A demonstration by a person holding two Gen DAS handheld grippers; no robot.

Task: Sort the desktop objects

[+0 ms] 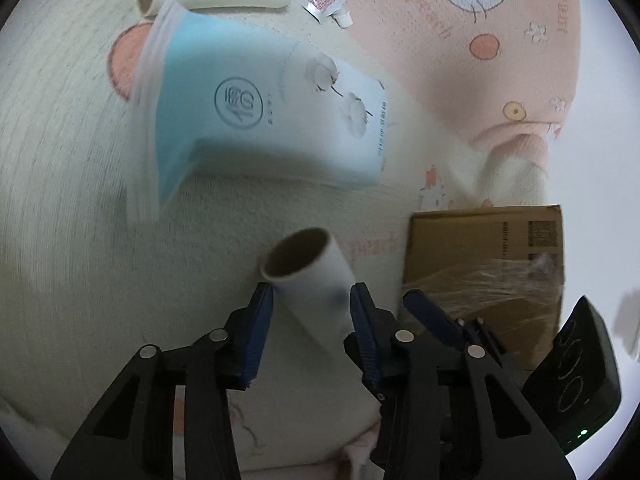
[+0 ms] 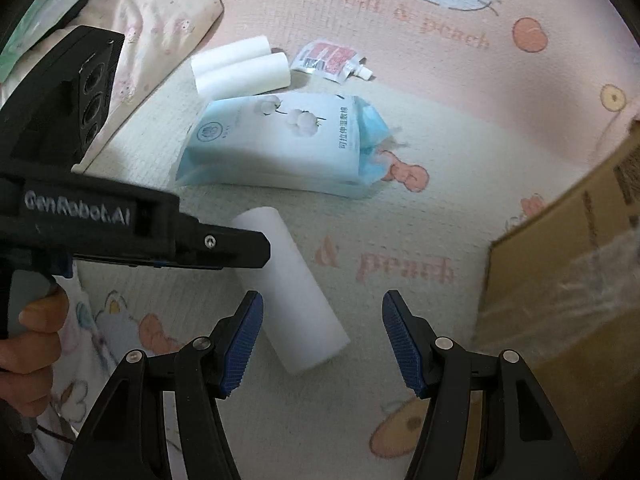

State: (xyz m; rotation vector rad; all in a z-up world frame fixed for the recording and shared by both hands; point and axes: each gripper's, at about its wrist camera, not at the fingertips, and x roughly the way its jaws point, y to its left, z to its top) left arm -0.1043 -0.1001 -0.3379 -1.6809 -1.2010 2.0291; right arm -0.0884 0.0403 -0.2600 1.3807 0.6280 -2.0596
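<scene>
Item, far left of the right wrist view: a person's hand (image 2: 28, 344) on the grip of the left gripper (image 2: 256, 250), reaching rightward over the white roll (image 2: 292, 288).

Item, white roll: laid flat on the cartoon-print mat (image 2: 400, 220), slanting toward the lower right; probably set apart from the rest for collection. In the left wrist view, the roll (image 1: 308, 276) is seen end-on with its brown core open, lying between the left jaws. The left pad seems to meet its side; the right pad stands just beside it. The left gripper (image 1: 312, 300) is judged half-closed around the roll, no firm clench shown.

Item, centre: two white rolls (image 2: 240, 66) side by side, with a blue-and-white tissue pack (image 2: 280, 144) near them and a small spouted pouch (image 2: 332, 60) just beyond, apparently the unsorted remainder.

Item, right gripper (image 2: 322, 338): jaws spread wide, nothing gripped; the roll's lower end lies just beside the left pad.

Item, far right: a cardboard box (image 2: 568, 272), partly wrapped in clear film, probably the receptacle.
</scene>
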